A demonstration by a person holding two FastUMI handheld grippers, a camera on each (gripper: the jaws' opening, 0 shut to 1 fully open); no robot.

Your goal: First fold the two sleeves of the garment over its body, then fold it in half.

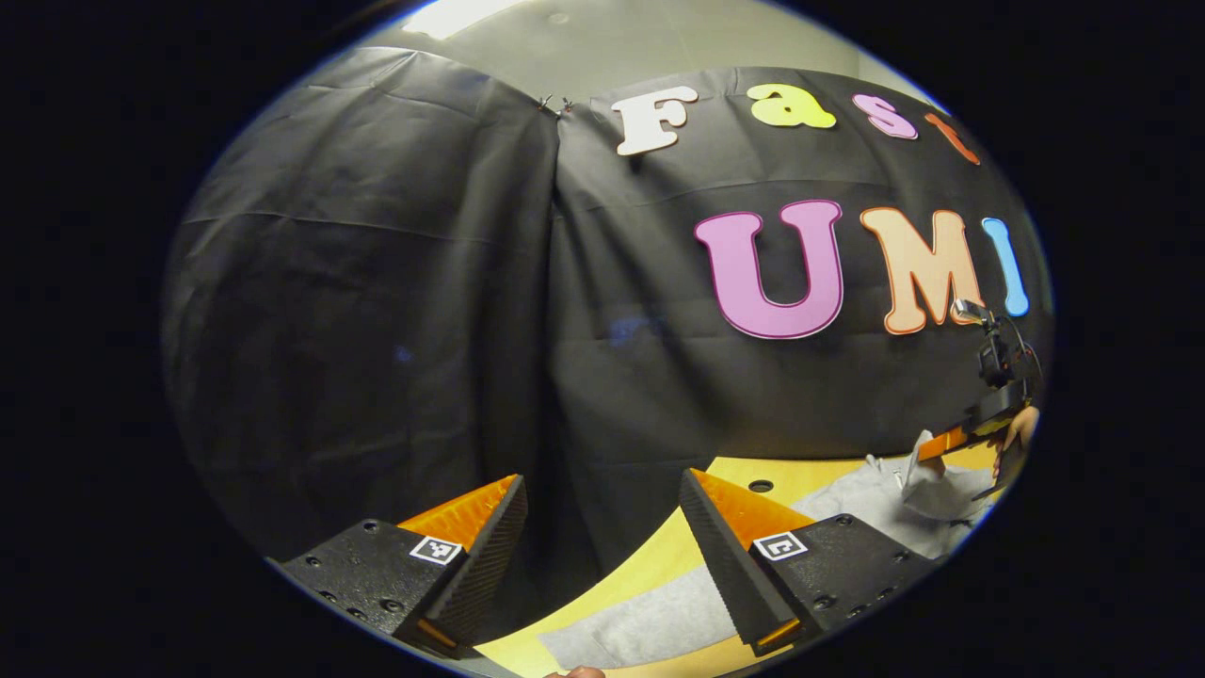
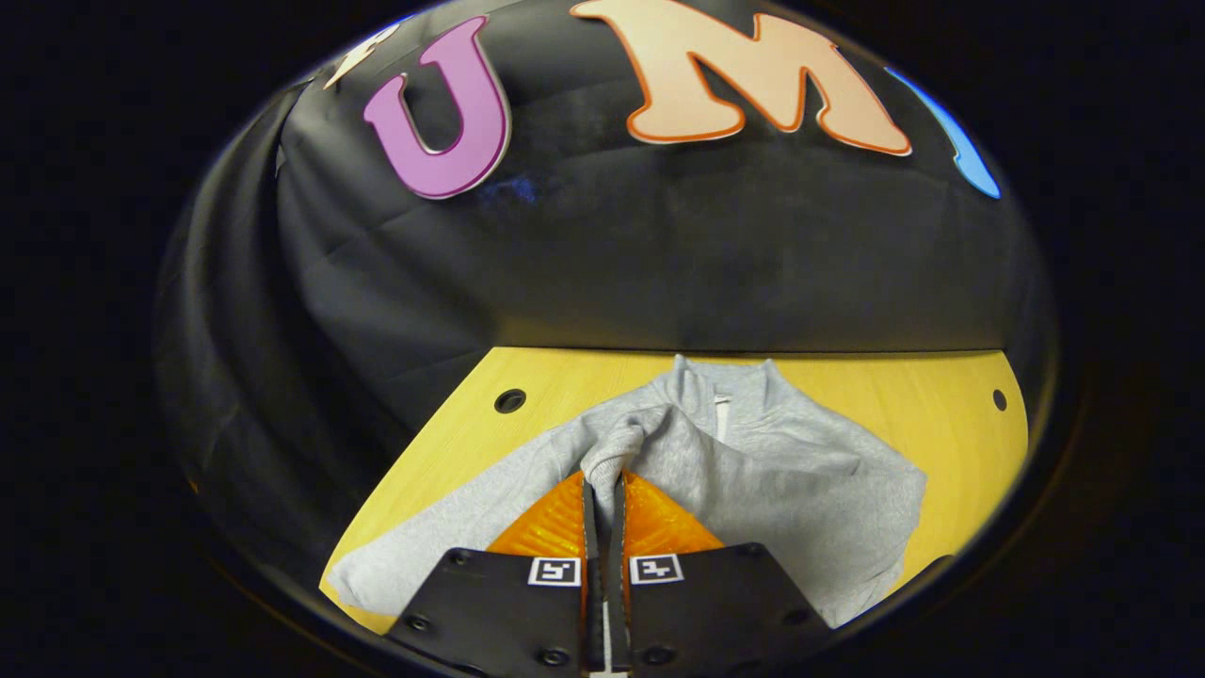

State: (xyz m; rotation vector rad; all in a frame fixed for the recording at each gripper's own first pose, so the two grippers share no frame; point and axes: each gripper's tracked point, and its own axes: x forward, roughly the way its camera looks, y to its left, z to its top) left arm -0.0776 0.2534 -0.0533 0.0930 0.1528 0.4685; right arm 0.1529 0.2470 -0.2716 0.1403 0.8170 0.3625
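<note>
A grey zip-neck sweatshirt [image 2: 781, 480] lies on the yellow table [image 2: 904, 386], collar toward the black wall. My right gripper [image 2: 603, 478] is shut on a pinched ridge of its cloth near one shoulder, lifting it slightly. That side's sleeve [image 2: 424, 556] trails toward the near table edge. My left gripper [image 1: 601, 485] stands open above the table's edge with nothing between its fingers, and a strip of the grey sweatshirt [image 1: 640, 626] lies below it. In the left gripper view, the right gripper [image 1: 941, 443] is far off at the right, holding raised cloth [image 1: 918, 471].
The black cloth wall [image 2: 659, 264] closes off the table's far side and wraps round one side [image 1: 377, 330]. The tabletop has round holes [image 2: 509, 401] [image 2: 998, 399] near its far corners. A hand [image 1: 1021, 428] holds the far gripper.
</note>
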